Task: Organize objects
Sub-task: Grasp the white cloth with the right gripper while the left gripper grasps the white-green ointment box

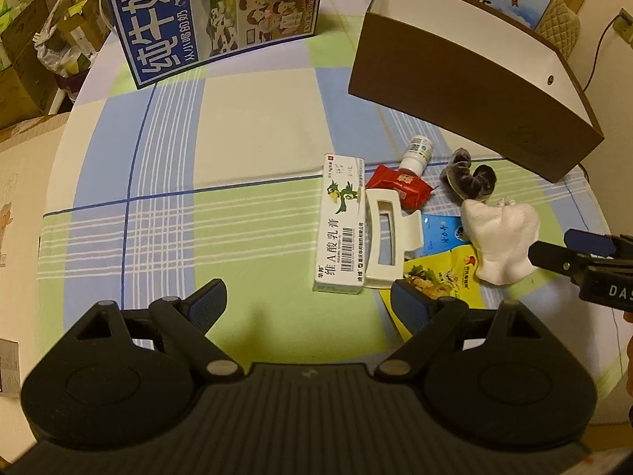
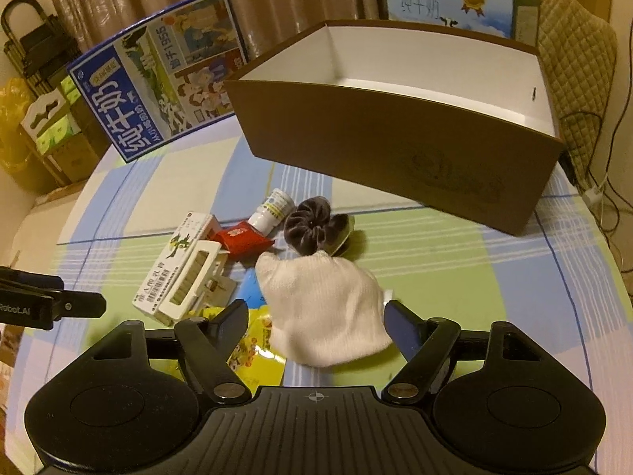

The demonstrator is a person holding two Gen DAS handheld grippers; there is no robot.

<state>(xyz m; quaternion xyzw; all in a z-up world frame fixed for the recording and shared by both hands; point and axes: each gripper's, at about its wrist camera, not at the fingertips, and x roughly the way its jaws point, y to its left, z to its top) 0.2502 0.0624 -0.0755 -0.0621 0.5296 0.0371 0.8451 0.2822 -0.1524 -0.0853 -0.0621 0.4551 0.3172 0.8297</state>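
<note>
A heap of small items lies on the checked tablecloth: a white ointment carton (image 1: 341, 225) (image 2: 170, 273), a white hair claw clip (image 1: 385, 233) (image 2: 194, 281), a red packet (image 1: 401, 186) (image 2: 241, 239), a small white bottle (image 1: 416, 154) (image 2: 273, 208), a dark velvet scrunchie (image 1: 469, 178) (image 2: 312, 225), a white sock (image 1: 502, 237) (image 2: 328, 312) and yellow (image 1: 439, 281) (image 2: 257, 344) and blue (image 1: 441, 233) sachets. My left gripper (image 1: 310, 304) is open, just short of the carton. My right gripper (image 2: 316, 322) is open with the sock between its fingers, which stand apart from it.
An open brown box with white inside (image 1: 474, 75) (image 2: 395, 138) stands behind the heap. A blue milk carton (image 1: 205, 12) (image 2: 158, 83) stands at the back left, a pale blue one (image 2: 447, 0) behind the box. The table edge curves on the left.
</note>
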